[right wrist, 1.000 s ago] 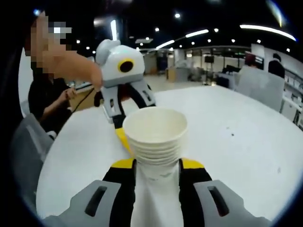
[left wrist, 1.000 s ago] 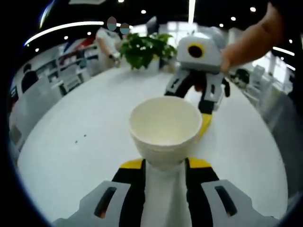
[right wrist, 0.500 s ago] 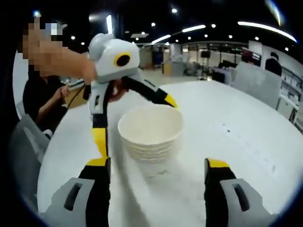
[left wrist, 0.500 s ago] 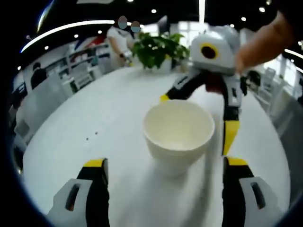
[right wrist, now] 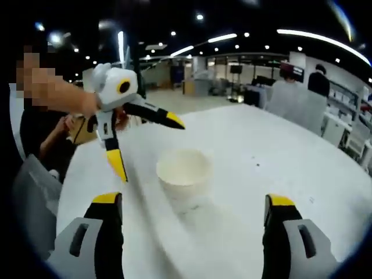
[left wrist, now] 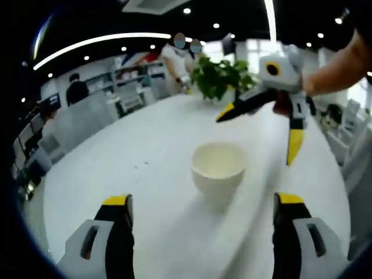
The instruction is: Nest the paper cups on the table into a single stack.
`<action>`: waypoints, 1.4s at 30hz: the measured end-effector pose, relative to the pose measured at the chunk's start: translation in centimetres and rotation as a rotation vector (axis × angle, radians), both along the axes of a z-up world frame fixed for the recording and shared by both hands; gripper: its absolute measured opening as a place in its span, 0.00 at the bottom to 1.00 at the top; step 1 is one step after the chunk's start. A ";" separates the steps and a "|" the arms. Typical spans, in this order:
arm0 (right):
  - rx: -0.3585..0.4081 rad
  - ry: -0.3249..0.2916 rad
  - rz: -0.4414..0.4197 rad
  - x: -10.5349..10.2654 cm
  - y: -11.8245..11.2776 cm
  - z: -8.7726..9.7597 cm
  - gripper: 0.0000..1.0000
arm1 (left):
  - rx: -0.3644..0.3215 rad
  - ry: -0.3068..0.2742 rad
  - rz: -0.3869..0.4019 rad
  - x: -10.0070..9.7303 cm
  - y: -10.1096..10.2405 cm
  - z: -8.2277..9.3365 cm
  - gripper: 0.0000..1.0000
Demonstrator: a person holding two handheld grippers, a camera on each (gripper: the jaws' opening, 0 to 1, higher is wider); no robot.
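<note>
Where the smooth white round worktop [left wrist: 116, 174] lies, we find one stack of off-white paper cups [left wrist: 218, 171], upright, tapered; count unclear. Left gripper [left wrist: 200, 212] and right gripper [right wrist: 195, 212] stand apart from it, jaws spread wide, empty.

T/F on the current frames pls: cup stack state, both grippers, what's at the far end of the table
1. The cup stack stands upright on the white table. True.
2. The left gripper is shut on the stack. False: its jaws are spread wide, with the stack standing free beyond them.
3. The right gripper is open and holds nothing. True.
4. A second, loose cup lies on its side beside the stack. False: only the one stack stands on the table.
5. A green potted plant stands at the far end of the table in the left gripper view. True.
</note>
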State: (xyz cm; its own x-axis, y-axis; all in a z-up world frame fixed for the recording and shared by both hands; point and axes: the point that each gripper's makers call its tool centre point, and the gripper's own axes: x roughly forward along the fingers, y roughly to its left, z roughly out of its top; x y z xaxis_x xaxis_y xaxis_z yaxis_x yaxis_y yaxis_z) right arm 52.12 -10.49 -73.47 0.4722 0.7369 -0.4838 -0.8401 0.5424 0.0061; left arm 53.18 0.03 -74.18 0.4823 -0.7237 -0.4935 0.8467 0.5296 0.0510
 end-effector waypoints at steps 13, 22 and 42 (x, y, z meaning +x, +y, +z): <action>0.039 -0.028 -0.068 -6.1 -1.6 1.8 1.00 | -0.069 -0.001 0.107 -6.3 3.1 1.9 0.99; 0.067 -0.036 -0.133 -9.7 -3.3 2.4 1.00 | -0.089 0.018 0.148 -10.3 4.8 1.7 0.99; 0.089 -0.051 -0.203 -16.9 -5.4 2.0 1.00 | -0.131 0.028 0.248 -19.1 8.2 1.4 0.99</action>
State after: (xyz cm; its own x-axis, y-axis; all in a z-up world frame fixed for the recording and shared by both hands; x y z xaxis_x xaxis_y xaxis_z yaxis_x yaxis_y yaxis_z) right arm 35.18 -15.85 -71.46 0.6376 0.6627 -0.3928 -0.7139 0.6999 0.0221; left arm 34.11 8.22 -72.78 0.6403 -0.6436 -0.4193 0.6905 0.7214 -0.0530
